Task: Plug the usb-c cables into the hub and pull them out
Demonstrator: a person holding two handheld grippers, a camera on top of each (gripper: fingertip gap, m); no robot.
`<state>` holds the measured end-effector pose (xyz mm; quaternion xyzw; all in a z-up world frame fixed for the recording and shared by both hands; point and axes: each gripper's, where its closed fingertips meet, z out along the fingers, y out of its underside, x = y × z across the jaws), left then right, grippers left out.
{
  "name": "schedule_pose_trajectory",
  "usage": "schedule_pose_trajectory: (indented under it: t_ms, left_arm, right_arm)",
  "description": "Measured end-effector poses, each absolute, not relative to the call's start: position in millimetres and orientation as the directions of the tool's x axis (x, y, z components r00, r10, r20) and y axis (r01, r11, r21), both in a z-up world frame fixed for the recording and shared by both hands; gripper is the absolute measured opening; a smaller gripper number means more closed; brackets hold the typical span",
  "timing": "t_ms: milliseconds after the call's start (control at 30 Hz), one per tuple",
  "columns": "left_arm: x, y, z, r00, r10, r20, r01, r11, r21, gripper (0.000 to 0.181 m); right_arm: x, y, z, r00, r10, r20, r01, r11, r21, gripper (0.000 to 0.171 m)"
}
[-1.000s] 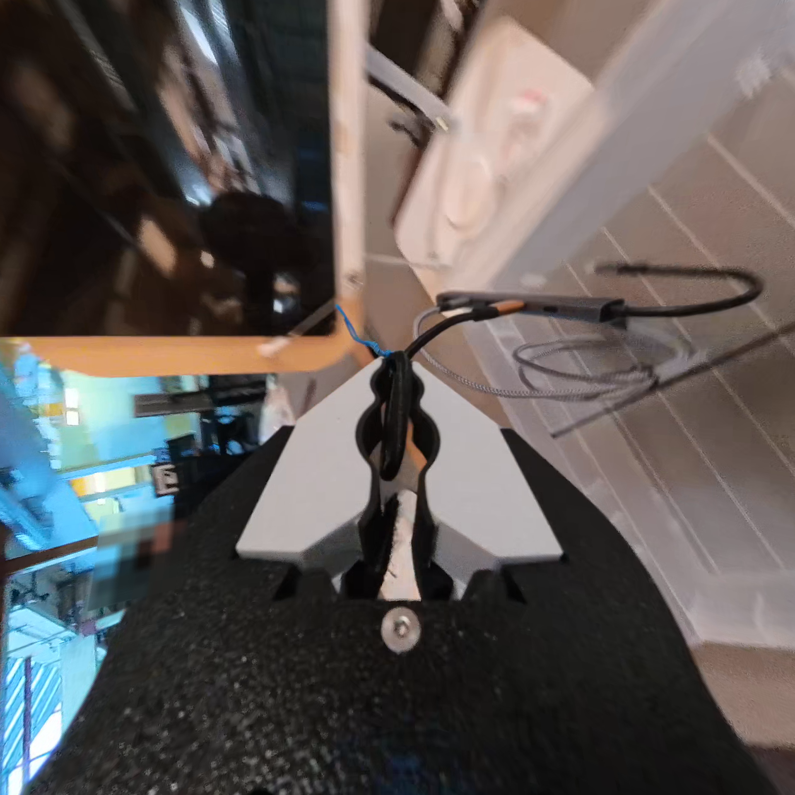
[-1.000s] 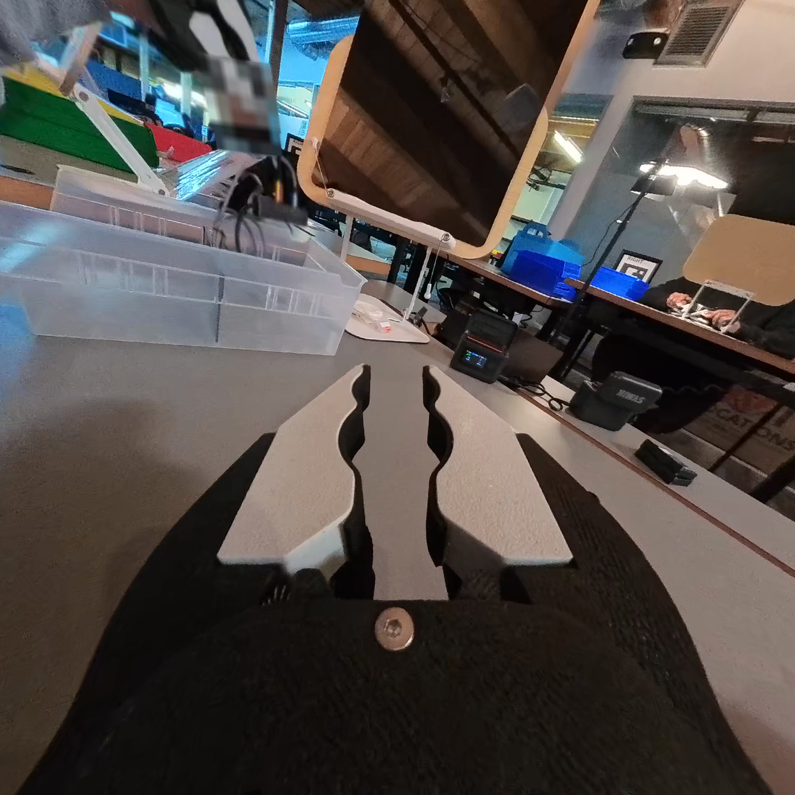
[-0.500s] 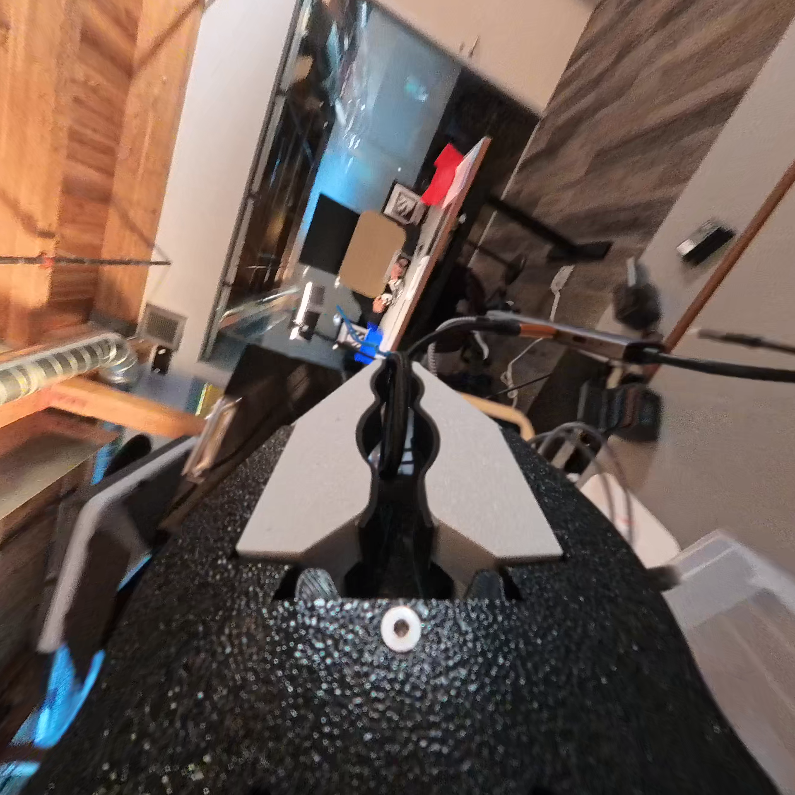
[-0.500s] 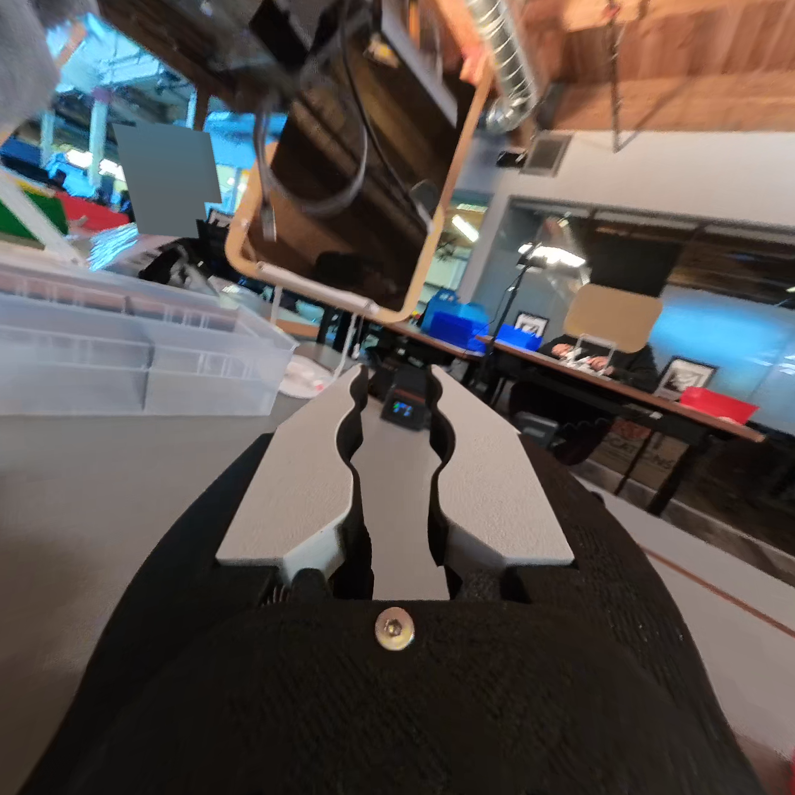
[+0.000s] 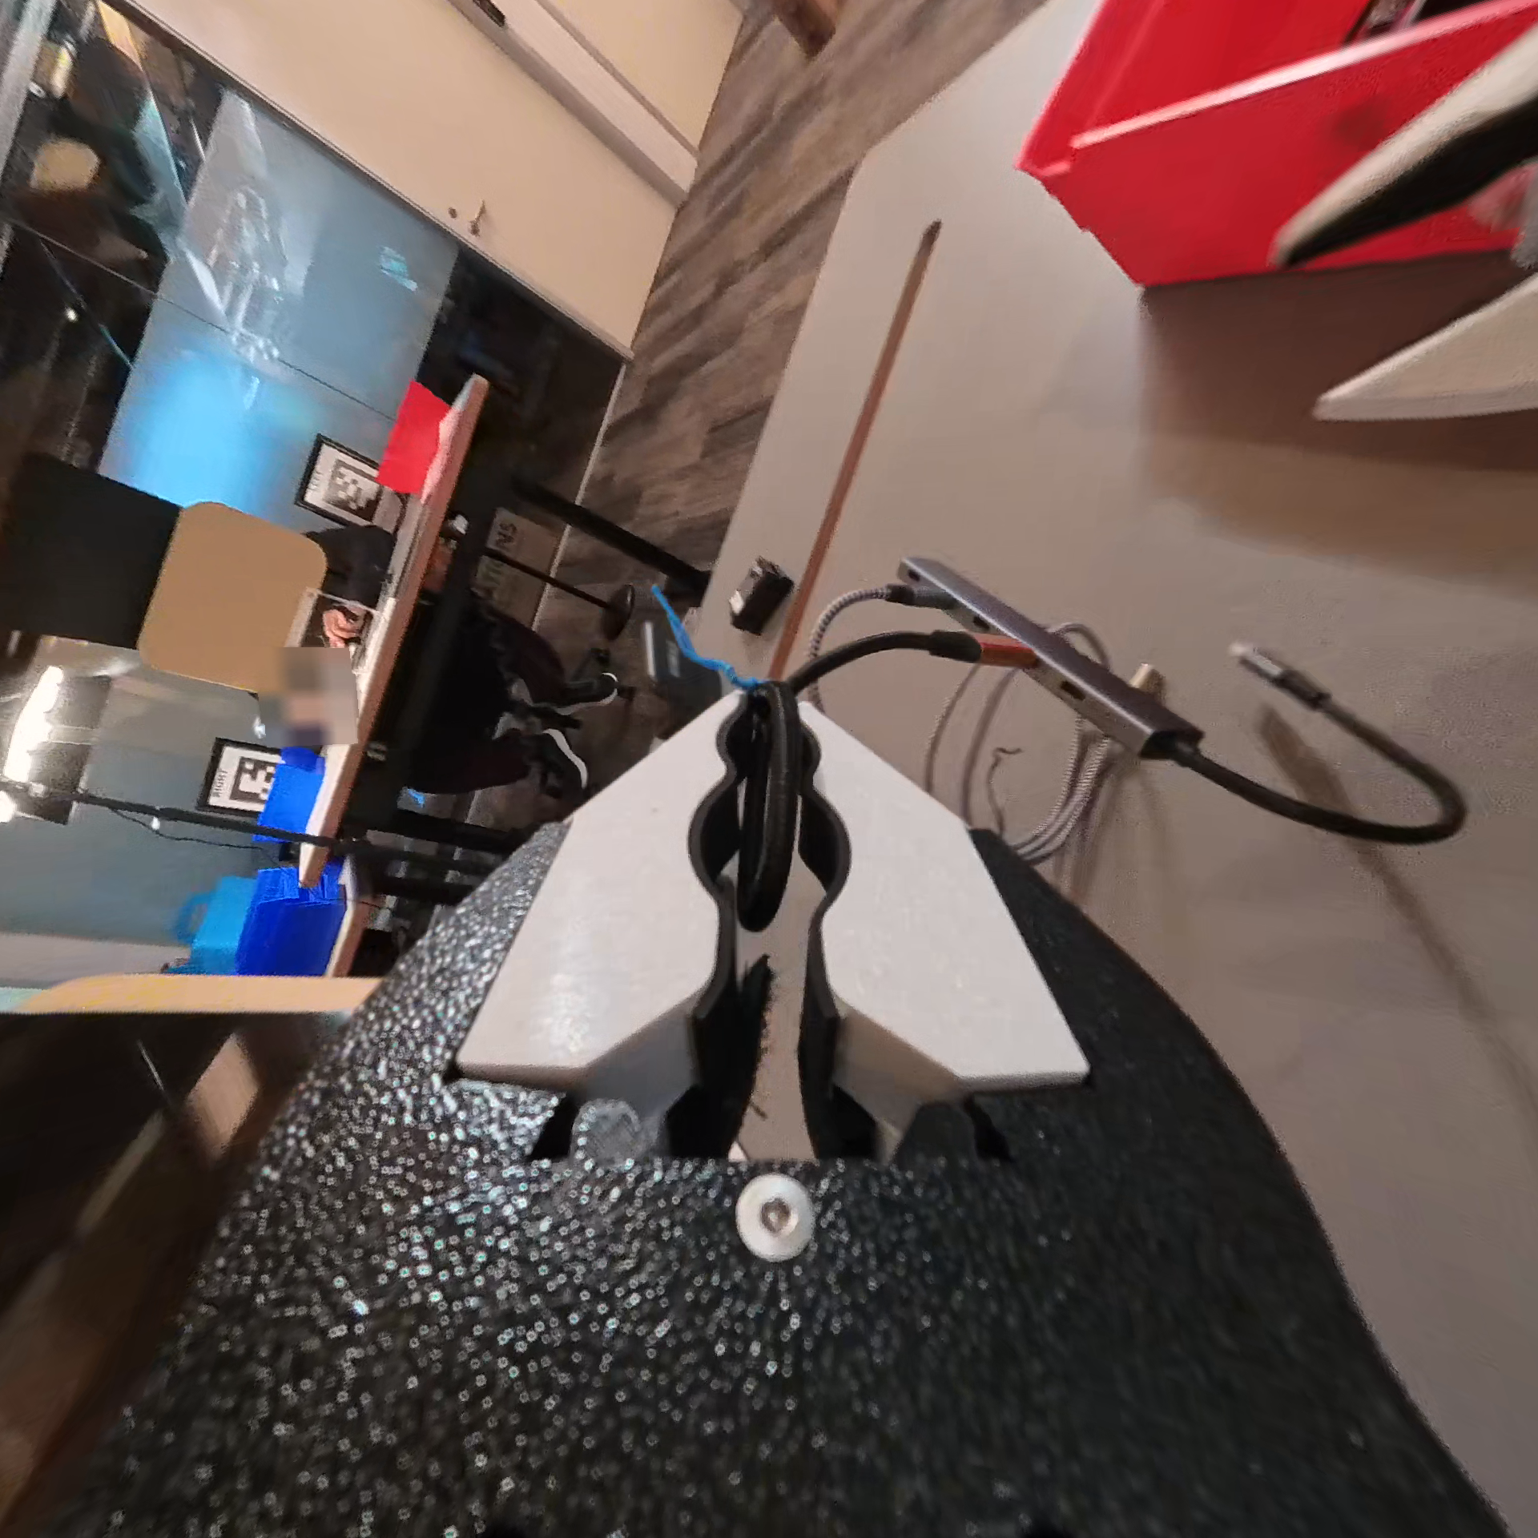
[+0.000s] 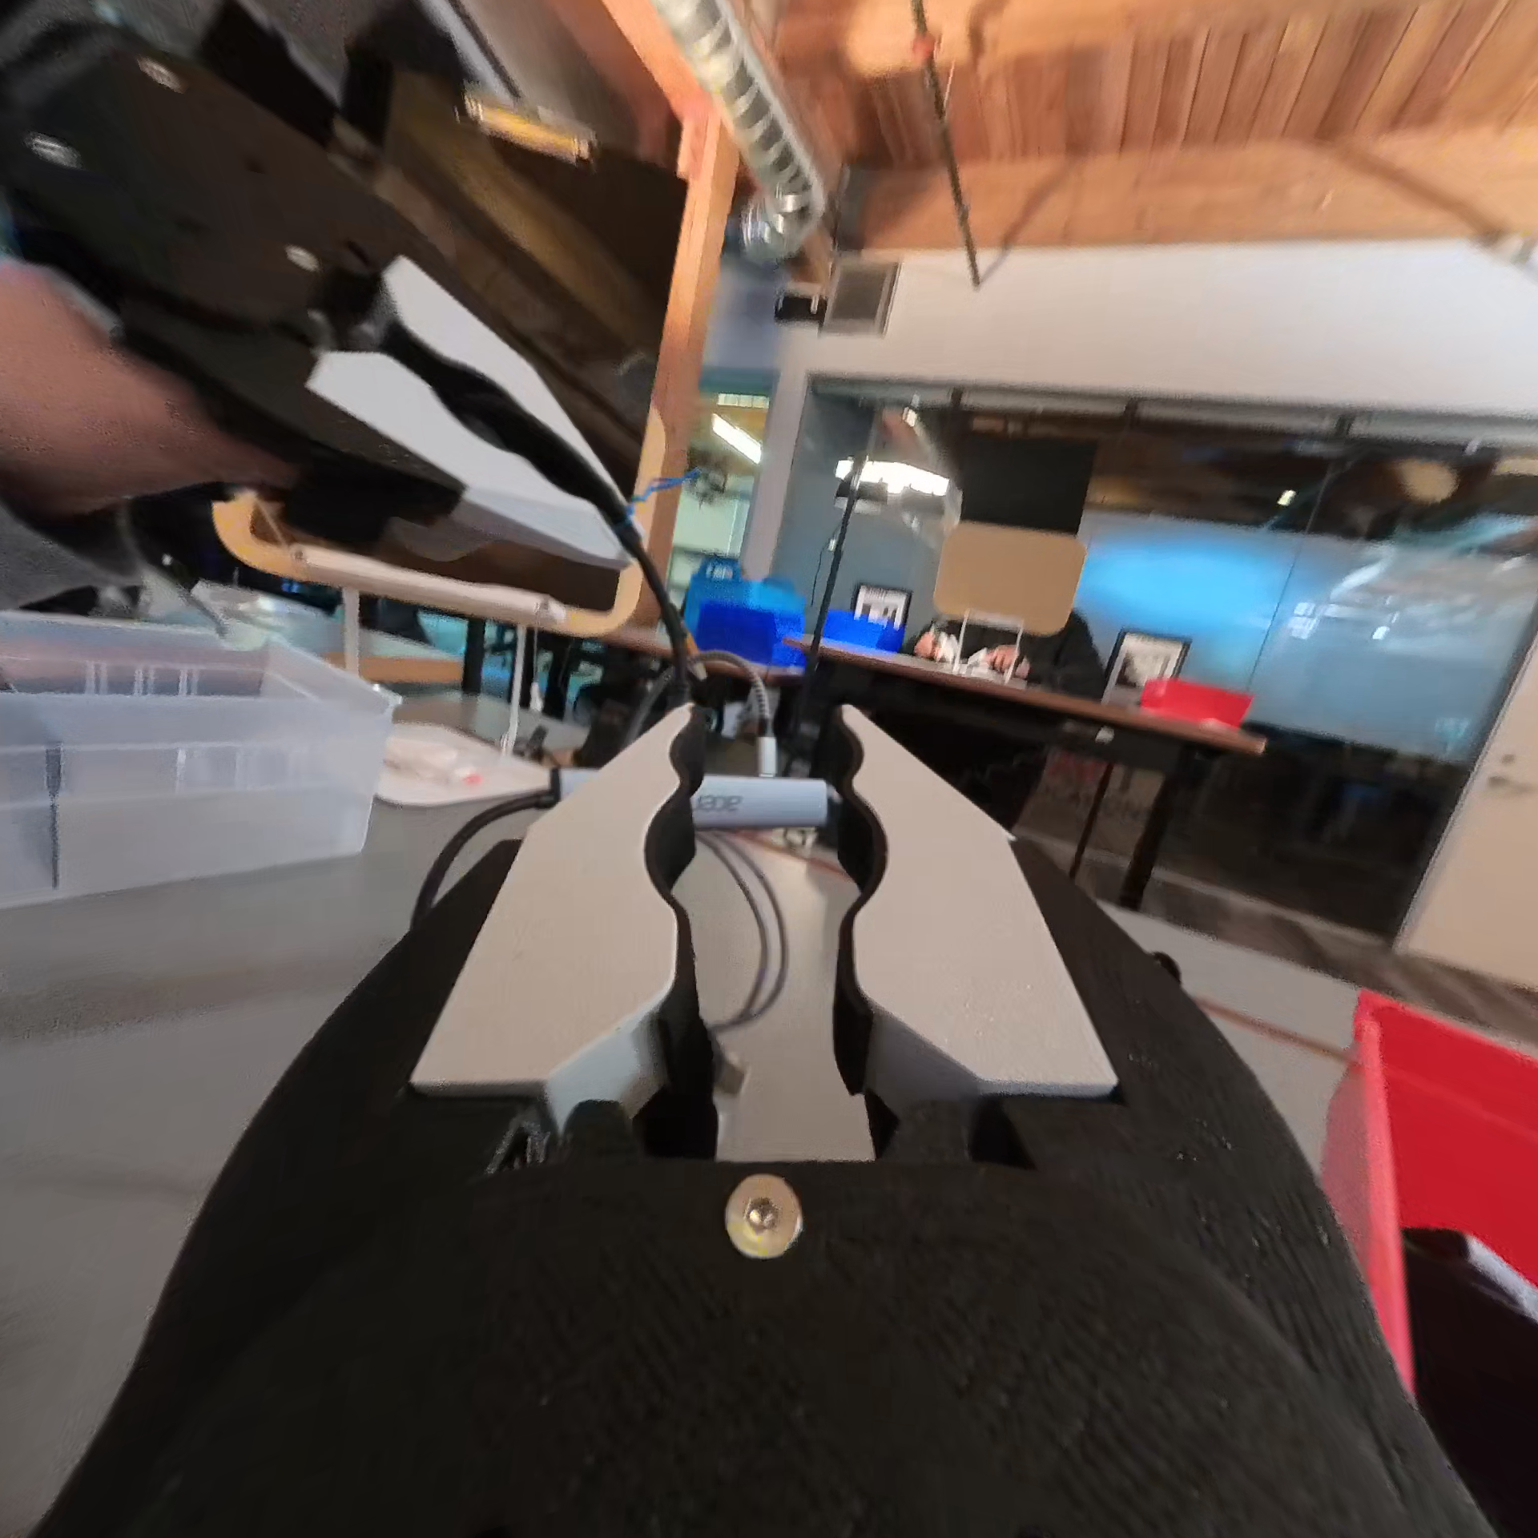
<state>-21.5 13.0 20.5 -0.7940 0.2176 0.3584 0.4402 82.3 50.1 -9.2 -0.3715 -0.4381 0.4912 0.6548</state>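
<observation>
The grey table (image 5: pixel 1165 499) fills the right of the left wrist view, with a red bin (image 5: pixel 1232 125) at its far end and a clear plastic organiser (image 6: pixel 166 749) showing at the left of the right wrist view; on the table's bare middle lies the slim grey hub (image 5: pixel 1065 657), its own short black lead (image 5: pixel 1332 799) curling off one end; both USB-C cables look seated in the hub's side, the black cable (image 5: pixel 882 645) by an orange-collared plug and the braided grey cable (image 5: pixel 849 603) in the port next to it, so I judge the plugging half done and the pulling-out step in hand

The left gripper (image 5: pixel 770 724) is clamped on the black cable, pinching a coiled bundle of it between its pale fingers (image 5: pixel 616 899) with a blue twist tie (image 5: pixel 691 641) sticking out at the tip; the hub sits just beyond those tips and to the right, joined to them by a short arc of cable; the right gripper (image 6: pixel 766 724) stands parted and empty, low over the table, with the hub lying crosswise just past its tips and loose grey cable loops on the table between its fingers

The next move, as I read it, calls for the right gripper to close across the hub body and steady it, so the left can draw the plug straight out along the port; pulling by the bundle alone could drag the light hub along
</observation>
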Motion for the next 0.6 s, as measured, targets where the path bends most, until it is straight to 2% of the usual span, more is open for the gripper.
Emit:
schedule_pose_trajectory:
  t_ms: [133, 233, 333, 367, 400, 467, 600]
  left_arm:
    - [-15.0, -2.2, -27.3, 0.673, -0.045, -0.738, -0.605, -0.608, -0.514, 0.005]
    - [-16.1, -13.1, -47.8, 0.771, 0.022, -0.636, -0.478, -0.64, -0.602, 0.005]
    - [-16.8, -18.7, -52.0, 0.878, 0.12, -0.463, -0.306, -0.603, -0.737, 0.005]
    - [-16.9, -20.0, -52.4, 0.904, 0.146, -0.403, -0.249, -0.587, -0.77, 0.005]
    - [-17.1, -21.4, -53.0, 0.922, 0.167, -0.349, -0.196, -0.575, -0.794, 0.005]
    - [-16.1, -22.8, -54.2, 0.945, 0.191, -0.264, -0.118, -0.556, -0.823, 0.004]
    - [-12.2, -22.5, -56.0, 0.963, 0.198, -0.184, -0.049, -0.541, -0.84, 0.005]
  right_arm:
    - [64.3, 48.9, -33.1, 0.029, 0.987, 0.16, -0.178, 0.163, -0.97, 0.032]
    - [52.5, 26.7, -54.2, -0.15, 0.985, 0.082, -0.052, 0.075, -0.996, 0.04]
    - [41.1, 9.5, -78.6, -0.214, 0.974, -0.067, 0.113, -0.044, -0.993, 0.073]
    - [37.6, 8.8, -84.6, -0.188, 0.976, -0.109, 0.143, -0.082, -0.986, 0.09]
    - [36.0, 4.5, -89.4, -0.185, 0.974, -0.132, 0.165, -0.101, -0.981, 0.092]
    - [33.8, 2.0, -98.4, -0.148, 0.986, -0.078, 0.2, -0.048, -0.979, 0.089]
    - [28.6, 8.1, -113.3, -0.07, 0.983, 0.171, 0.287, 0.184, -0.94, 0.08]
